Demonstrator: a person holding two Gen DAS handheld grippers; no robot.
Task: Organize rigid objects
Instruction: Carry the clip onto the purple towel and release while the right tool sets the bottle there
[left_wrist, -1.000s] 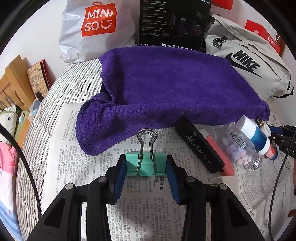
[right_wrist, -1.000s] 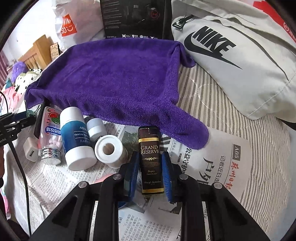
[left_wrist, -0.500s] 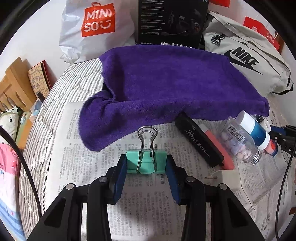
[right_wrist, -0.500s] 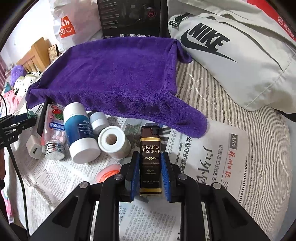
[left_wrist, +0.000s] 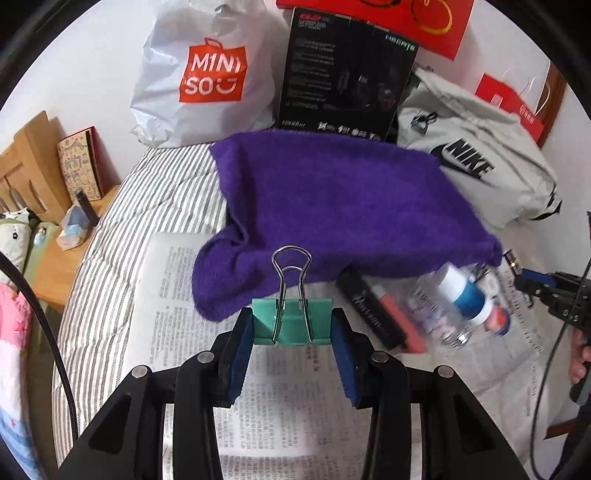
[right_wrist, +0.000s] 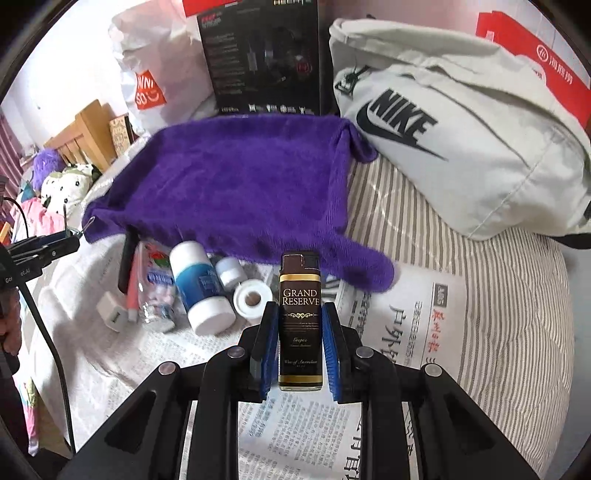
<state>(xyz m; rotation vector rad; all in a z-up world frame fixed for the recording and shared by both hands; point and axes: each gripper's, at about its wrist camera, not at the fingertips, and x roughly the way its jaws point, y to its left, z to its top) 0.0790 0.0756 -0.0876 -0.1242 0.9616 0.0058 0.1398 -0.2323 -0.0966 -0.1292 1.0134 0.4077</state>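
My left gripper (left_wrist: 291, 325) is shut on a teal binder clip (left_wrist: 291, 320) whose wire handles stand up, held above the newspaper (left_wrist: 177, 280). My right gripper (right_wrist: 300, 325) is shut on a brown "Grand Reserve" lighter (right_wrist: 300, 321), lifted over the newspaper (right_wrist: 424, 325). A purple towel (left_wrist: 343, 206) lies just beyond both. Beside it lie a black "Horizon" case (left_wrist: 369, 314), a pink bar (left_wrist: 399, 317), a clear pill bottle (right_wrist: 157, 291), a blue-and-white bottle (right_wrist: 201, 288), a small white jar (right_wrist: 231, 271), a tape roll (right_wrist: 253, 299) and a white charger plug (right_wrist: 112, 314).
Behind the towel stand a white Miniso bag (left_wrist: 207, 77), a black product box (left_wrist: 347, 77) and a grey Nike bag (right_wrist: 461, 129). Striped bedding (right_wrist: 517, 332) lies under the newspaper. A wooden bedside shelf (left_wrist: 55, 266) is at the left. The other gripper shows at each view's edge.
Both grippers have lifted and pulled back with their objects still held; the towel and the loose items now sit farther away and lower in both views.
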